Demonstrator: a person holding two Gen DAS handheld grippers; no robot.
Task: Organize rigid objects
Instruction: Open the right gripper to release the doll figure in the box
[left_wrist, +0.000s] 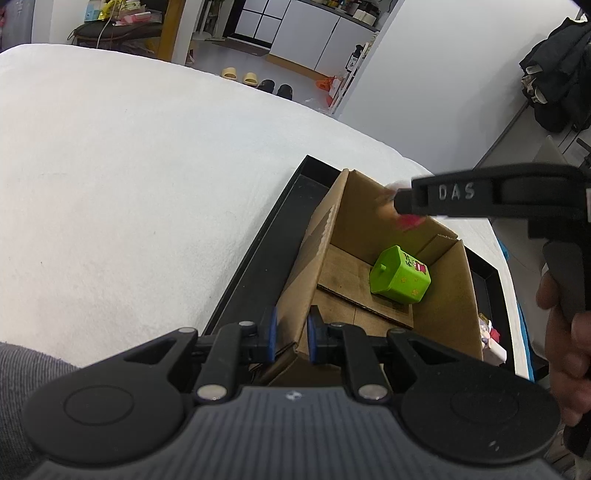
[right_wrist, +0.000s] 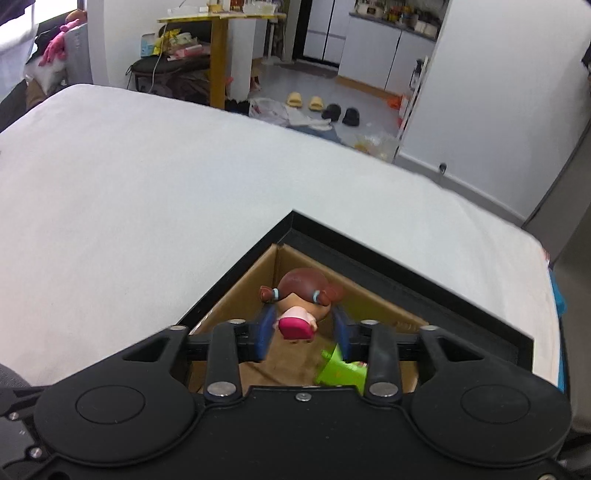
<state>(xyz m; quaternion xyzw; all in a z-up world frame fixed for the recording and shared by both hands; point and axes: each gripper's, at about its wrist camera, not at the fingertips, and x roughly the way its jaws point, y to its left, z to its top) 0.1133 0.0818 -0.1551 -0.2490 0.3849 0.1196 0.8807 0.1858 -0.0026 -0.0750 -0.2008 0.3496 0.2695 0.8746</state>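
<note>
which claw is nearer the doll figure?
Right. The right claw has the doll figure between its open pads, over the cardboard box. The left claw grips the box's near wall.

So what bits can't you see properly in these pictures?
- Doll, left wrist view: a blur behind the right claw.
- Green toy, right wrist view: mostly hidden under that claw's finger.
- Small toys beside the cardboard box, left wrist view: cut off by its wall.
- Left claw: clamps the box wall.
</note>
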